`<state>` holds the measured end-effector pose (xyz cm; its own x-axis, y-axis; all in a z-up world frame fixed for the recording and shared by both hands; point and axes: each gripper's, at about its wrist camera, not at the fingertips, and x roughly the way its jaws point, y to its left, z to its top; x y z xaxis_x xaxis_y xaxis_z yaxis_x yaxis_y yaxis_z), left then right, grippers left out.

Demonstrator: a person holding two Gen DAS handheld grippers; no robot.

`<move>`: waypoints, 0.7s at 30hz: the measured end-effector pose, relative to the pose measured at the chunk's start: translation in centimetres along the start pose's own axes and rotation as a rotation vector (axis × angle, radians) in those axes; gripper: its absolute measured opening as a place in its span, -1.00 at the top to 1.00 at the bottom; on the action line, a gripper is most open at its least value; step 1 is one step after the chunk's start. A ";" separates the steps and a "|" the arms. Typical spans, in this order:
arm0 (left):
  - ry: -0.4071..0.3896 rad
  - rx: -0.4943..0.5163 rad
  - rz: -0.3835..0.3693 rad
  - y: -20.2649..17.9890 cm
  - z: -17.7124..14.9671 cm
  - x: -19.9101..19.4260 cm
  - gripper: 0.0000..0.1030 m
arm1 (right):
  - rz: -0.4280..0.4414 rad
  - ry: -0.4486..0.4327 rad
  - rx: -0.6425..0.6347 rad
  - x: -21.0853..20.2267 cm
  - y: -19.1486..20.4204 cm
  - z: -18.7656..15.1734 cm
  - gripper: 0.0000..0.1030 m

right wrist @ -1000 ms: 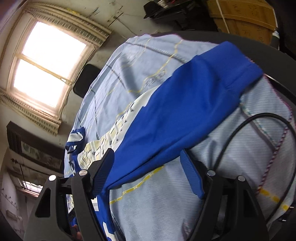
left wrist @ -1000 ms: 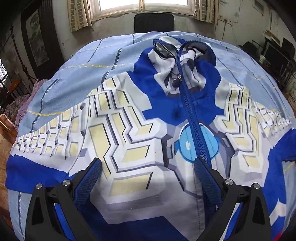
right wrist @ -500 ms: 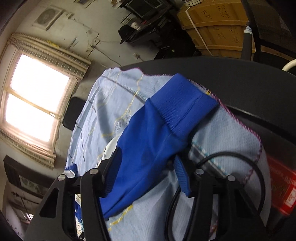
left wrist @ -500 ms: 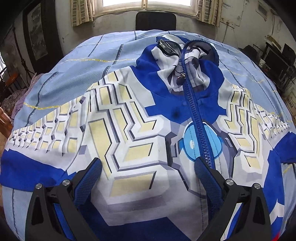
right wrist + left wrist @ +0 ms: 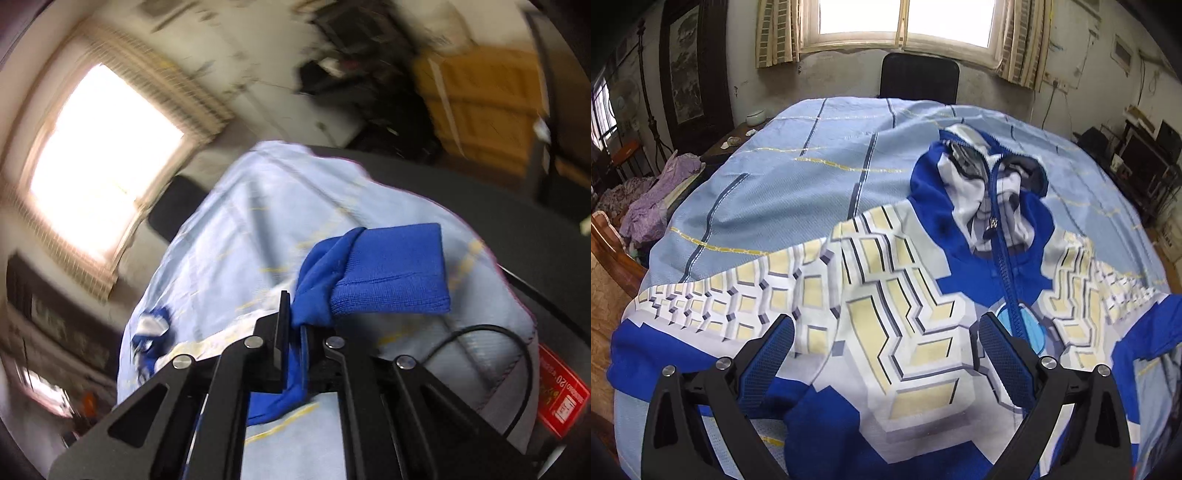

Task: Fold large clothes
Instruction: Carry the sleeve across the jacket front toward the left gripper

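Left wrist view: pale blue striped sheet (image 5: 798, 192) spread over the counter, under a bright window (image 5: 905, 18) with striped curtains; black chair back (image 5: 919, 78) at the far edge, dark framed picture (image 5: 687, 85) on the left wall, purple cloth heap (image 5: 653, 199) off the counter's left side, dark shelves of clutter at right. Zip-up hooded jacket (image 5: 908, 295), blue with white and cream block print, lying front-up across the sheet, hood toward the window, sleeves out to both sides. Left tool (image 5: 886, 343) released, fingers wide apart above the jacket's chest, pressing on nothing

Right wrist view, blurred: same sheet (image 5: 236, 236) with window (image 5: 103, 147) upper left, brown cardboard boxes (image 5: 480, 107) upper right, black cable (image 5: 517, 354) looping over the sheet's corner, red label (image 5: 561, 398) at the right edge. Right tool (image 5: 295, 325) just clenched on the jacket's blue sleeve (image 5: 388, 273), ribbed cuff sticking out past the fingertips, fabric bunched between them, clear of the sheet
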<state>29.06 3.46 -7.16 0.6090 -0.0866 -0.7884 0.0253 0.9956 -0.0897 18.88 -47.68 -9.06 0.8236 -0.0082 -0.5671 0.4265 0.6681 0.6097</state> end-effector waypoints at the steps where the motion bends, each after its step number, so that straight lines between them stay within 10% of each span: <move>1: -0.008 -0.008 -0.014 0.3 0.3 -0.3 -0.93 | 0.011 -0.003 -0.048 -0.3 1.7 -0.3 0.93; 13: -0.005 -0.044 -0.099 1.0 -0.6 -1.6 -0.93 | 0.168 0.152 -0.421 1.4 16.5 -9.6 0.93; 21: 0.032 -0.023 -0.128 0.3 -1.1 -0.5 -0.93 | 0.139 0.417 -0.572 8.0 18.5 -18.7 0.90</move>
<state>27.92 3.76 -7.43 0.5767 -0.2140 -0.7884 0.0826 0.9754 -0.2043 26.33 -21.45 -12.70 0.5961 0.3136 -0.7392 -0.0281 0.9282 0.3711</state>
